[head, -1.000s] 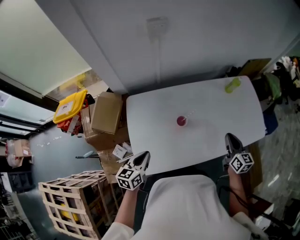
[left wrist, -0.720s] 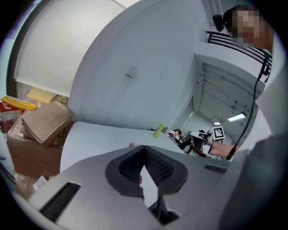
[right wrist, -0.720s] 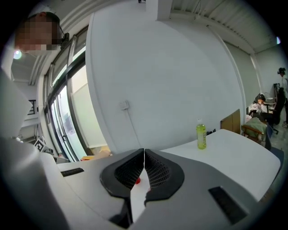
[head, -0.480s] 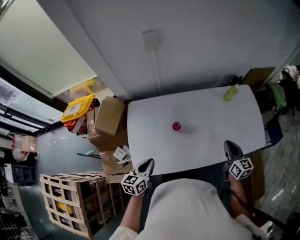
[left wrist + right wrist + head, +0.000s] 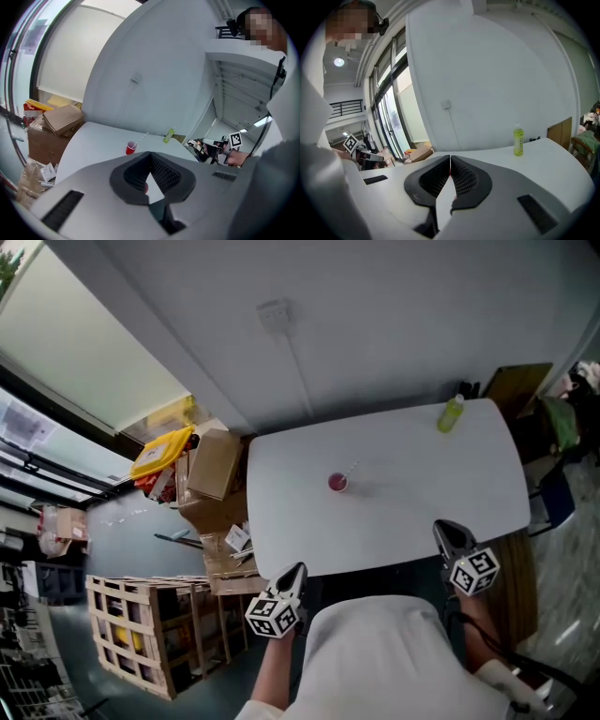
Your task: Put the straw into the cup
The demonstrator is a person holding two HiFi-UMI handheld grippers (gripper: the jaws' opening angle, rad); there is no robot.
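We count one white table (image 5: 422, 493). On it stand one red cup (image 5: 337, 483), holding one straw (image 5: 351, 471), and one green bottle (image 5: 450, 414) at the far right corner. There are two grippers at the near edge: the left gripper (image 5: 294, 572) and the right gripper (image 5: 441, 529). On the floor to the left we make out two cardboard boxes (image 5: 214, 463), one yellow container (image 5: 164, 450) and one wooden crate (image 5: 141, 624). One wall plate (image 5: 274, 313) shows on the far wall.
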